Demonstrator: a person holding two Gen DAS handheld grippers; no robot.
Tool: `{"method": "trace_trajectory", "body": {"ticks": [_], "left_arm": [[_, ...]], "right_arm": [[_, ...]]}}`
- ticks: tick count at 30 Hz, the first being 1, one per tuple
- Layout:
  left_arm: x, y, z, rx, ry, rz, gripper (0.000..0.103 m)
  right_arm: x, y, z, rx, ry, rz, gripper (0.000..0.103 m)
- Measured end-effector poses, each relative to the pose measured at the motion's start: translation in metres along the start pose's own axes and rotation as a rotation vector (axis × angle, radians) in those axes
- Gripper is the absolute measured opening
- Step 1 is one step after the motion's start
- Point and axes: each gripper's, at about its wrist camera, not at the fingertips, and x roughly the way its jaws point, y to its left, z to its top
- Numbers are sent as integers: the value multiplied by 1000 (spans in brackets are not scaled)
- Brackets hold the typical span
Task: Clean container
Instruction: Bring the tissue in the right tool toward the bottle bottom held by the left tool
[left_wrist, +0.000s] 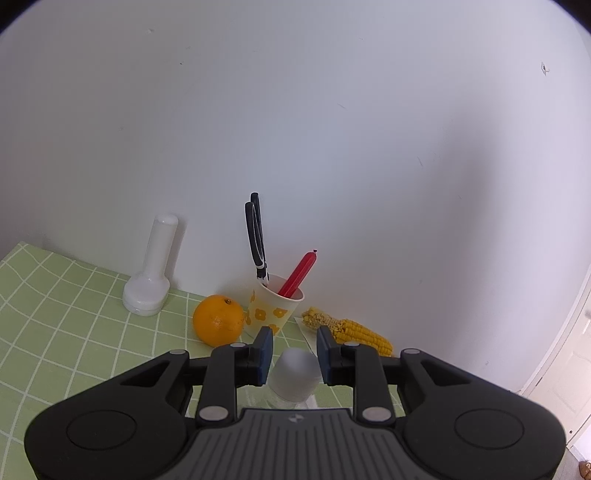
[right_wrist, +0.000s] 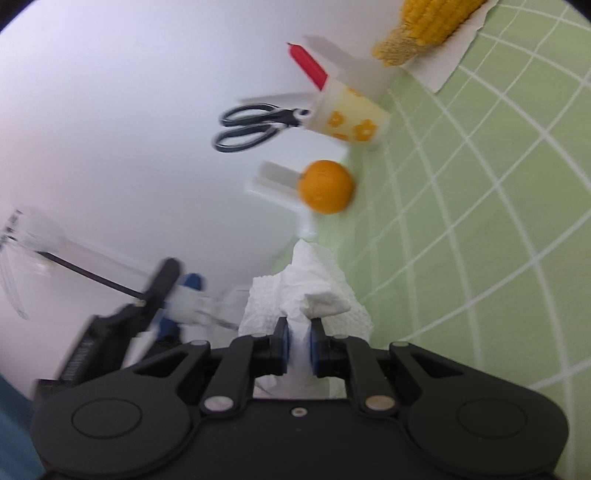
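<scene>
In the left wrist view my left gripper (left_wrist: 294, 341) has its jaws on either side of a blurry clear container with a grey rounded top (left_wrist: 294, 374); the pads look close to its sides, contact is unclear. In the right wrist view my right gripper (right_wrist: 298, 334) is shut on a crumpled white paper towel (right_wrist: 308, 291). That view is tilted and motion-blurred. At its left the left gripper (right_wrist: 159, 291) shows, with a clear object (right_wrist: 207, 306) between its blue pads.
A green checked tablecloth (left_wrist: 55, 314) covers the table against a white wall. On it are an orange (left_wrist: 218, 319), a flowered paper cup (left_wrist: 273, 308) holding black scissors (left_wrist: 255, 236) and a red stick, a corn cob (left_wrist: 354, 330) on paper, and a white bottle-shaped object (left_wrist: 151, 273).
</scene>
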Motion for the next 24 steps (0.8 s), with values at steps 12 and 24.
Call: {"method": "trace_trajectory", "body": {"ticks": [12, 24], "left_arm": [[12, 10, -5, -59, 13, -11, 28], [12, -10, 5, 38, 56, 55, 29]], "right_arm": [[36, 14, 35, -224, 47, -47, 12], [51, 27, 53, -355, 118, 132, 14]]}}
